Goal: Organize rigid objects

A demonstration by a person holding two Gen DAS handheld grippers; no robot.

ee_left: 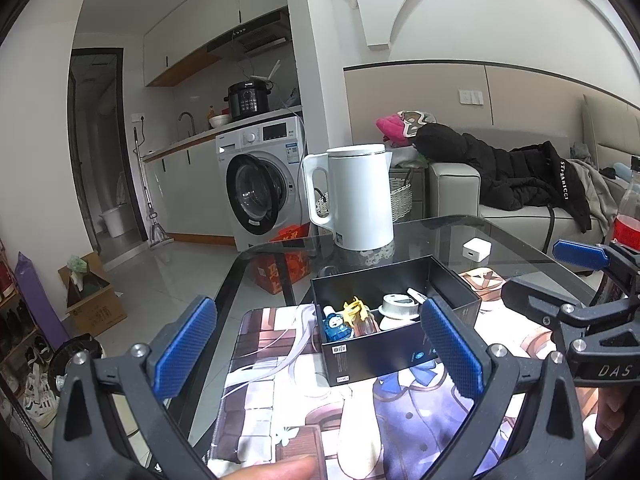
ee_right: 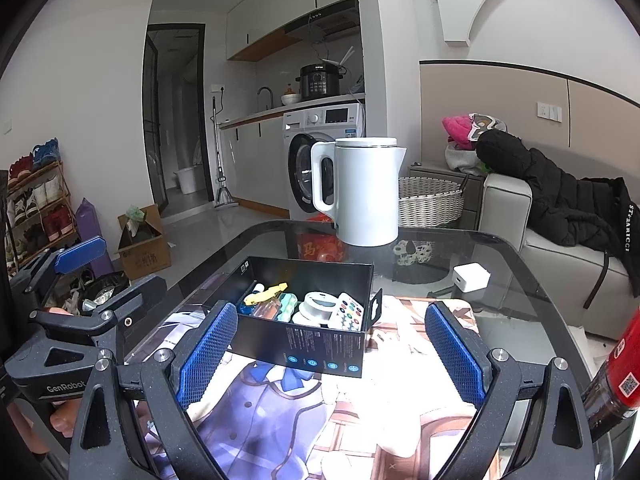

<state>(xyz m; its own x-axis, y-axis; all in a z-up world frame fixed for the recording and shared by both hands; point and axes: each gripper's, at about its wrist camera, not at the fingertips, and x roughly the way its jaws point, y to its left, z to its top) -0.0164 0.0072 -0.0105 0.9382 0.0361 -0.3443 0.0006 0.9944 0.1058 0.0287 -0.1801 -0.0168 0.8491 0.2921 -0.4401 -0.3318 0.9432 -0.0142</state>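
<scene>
With both my left gripper and right gripper spread empty just short of the black box on the mat, I'd grip its light, stiff, probably slick cardboard side walls.

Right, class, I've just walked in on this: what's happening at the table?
A person holds two grippers over a glass table. The left gripper and the right gripper are both open and empty. Between them a black box sits on a printed mat, already holding small items, among them a white remote. A white kettle and a white charger stand outside it.
</scene>
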